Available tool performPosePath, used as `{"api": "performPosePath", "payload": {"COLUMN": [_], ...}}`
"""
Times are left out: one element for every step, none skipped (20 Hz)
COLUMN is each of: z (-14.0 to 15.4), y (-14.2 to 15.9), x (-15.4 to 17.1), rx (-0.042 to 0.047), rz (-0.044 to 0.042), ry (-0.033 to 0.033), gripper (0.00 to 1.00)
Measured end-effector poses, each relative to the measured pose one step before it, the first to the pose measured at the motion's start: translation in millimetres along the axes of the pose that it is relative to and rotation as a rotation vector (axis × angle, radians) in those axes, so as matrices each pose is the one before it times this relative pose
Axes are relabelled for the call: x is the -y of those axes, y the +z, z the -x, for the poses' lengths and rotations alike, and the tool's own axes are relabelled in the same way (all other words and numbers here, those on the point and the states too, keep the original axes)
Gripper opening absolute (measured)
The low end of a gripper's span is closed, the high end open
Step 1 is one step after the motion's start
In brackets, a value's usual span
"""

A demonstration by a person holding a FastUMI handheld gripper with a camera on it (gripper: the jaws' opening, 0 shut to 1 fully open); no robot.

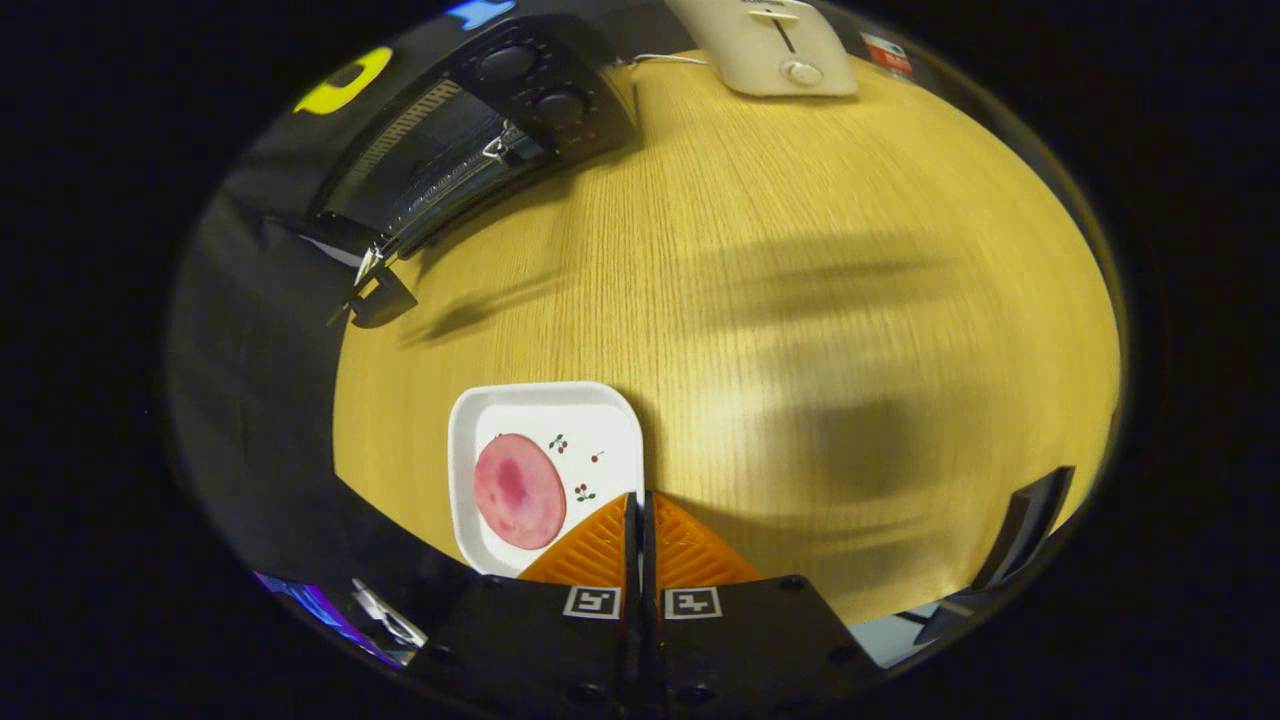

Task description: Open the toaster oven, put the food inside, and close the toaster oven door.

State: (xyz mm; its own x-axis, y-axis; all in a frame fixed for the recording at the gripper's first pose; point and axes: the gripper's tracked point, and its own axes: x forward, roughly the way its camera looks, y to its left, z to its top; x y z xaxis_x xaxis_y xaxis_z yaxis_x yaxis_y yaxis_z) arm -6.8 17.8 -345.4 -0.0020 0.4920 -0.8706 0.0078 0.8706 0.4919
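A black toaster oven (470, 150) stands at the far left of the wooden table (800, 300), its glass door up and its two knobs on the right side. A pink round slice of meat (518, 490) lies on a white square plate (600, 420) close to me, just left of the fingers. My gripper (640, 500) has its two orange fingers (600, 550) pressed together, shut, with nothing between them. Its tips hang over the plate's right edge.
A cream pop-up toaster (775, 45) stands at the table's far edge, with a white cord beside it. A dark object (1020, 525) sits at the near right edge of the table. A small black clip-like piece (375, 295) lies by the oven's near corner.
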Motion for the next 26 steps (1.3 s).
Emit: {"api": "performPosePath", "payload": {"z": [-1.79, 0.19, 2.4, 1.21, 1.18, 2.72, 0.56, 1.02, 1.36, 1.22, 0.53, 2.37, 1.31, 0.26, 0.36, 0.63, -1.9, -0.91, -0.72, 0.0, -0.73, -1.37, -0.66, -0.36, -4.68, -5.23], "y": [-3.45, 0.91, -0.1, 1.45, -2.06, 0.16, -0.43, 0.4, -0.93, -0.02, -0.66, 0.95, 3.12, 4.05, 2.79, 2.12, -2.0, 0.29, -0.63, 0.2, 0.25, 1.02, -1.07, 3.51, 0.76, 3.48], "x": [-0.51, -0.04, -0.66, -1.31, -0.85, -0.81, -0.48, -1.44, -2.17, -2.44, -1.02, -2.49, -2.81, -1.27, -1.44, -0.85, -1.53, -1.19, -2.17, -1.42, -1.68, -1.72, -5.3, -6.11, -4.56, -4.49], "rx": [-0.00103, 0.00522, 0.00564, 0.00225, 0.00535, 0.00637, 0.00793, 0.00634, 0.00591, 0.00498, 0.00477, 0.00452, 0.00833, 0.01224, 0.00934, 0.00725, 0.00641, 0.00755, 0.00776, 0.0092, 0.01131, 0.01645, 0.01472, 0.01825, 0.02736, 0.02793], "rz": [-0.0174, -0.0111, -0.0123, -0.01757, -0.02012, -0.01618, -0.01064, -0.00388, -0.00161, -0.00294, -0.00797, -0.00944, -0.00469, -0.00308, -0.00304, -0.00499, -0.00778, -0.0102, -0.01091, -0.0137, -0.00891, -0.00584, -0.00775, -0.00851, -0.00616, -0.00679], "ry": [0.03246, 0.021, 0.02295, 0.0243, 0.02459, 0.02416, 0.02146, 0.02065, 0.02052, 0.02239, 0.02505, 0.02798, 0.0223, 0.01858, 0.01614, 0.01404, 0.01514, 0.01405, 0.0168, 0.01333, 0.01563, 0.0139, 0.01252, 0.01335, 0.00733, 0.00892], "gripper": [0.02, 0.02, 0.02, 0.02, 0.02, 0.02, 0.02, 0.02, 0.02, 0.02, 0.02, 0.02, 0.02, 0.02, 0.02, 0.02, 0.02, 0.02, 0.02, 0.02, 0.02, 0.02, 0.02, 0.02, 0.02, 0.02]}}
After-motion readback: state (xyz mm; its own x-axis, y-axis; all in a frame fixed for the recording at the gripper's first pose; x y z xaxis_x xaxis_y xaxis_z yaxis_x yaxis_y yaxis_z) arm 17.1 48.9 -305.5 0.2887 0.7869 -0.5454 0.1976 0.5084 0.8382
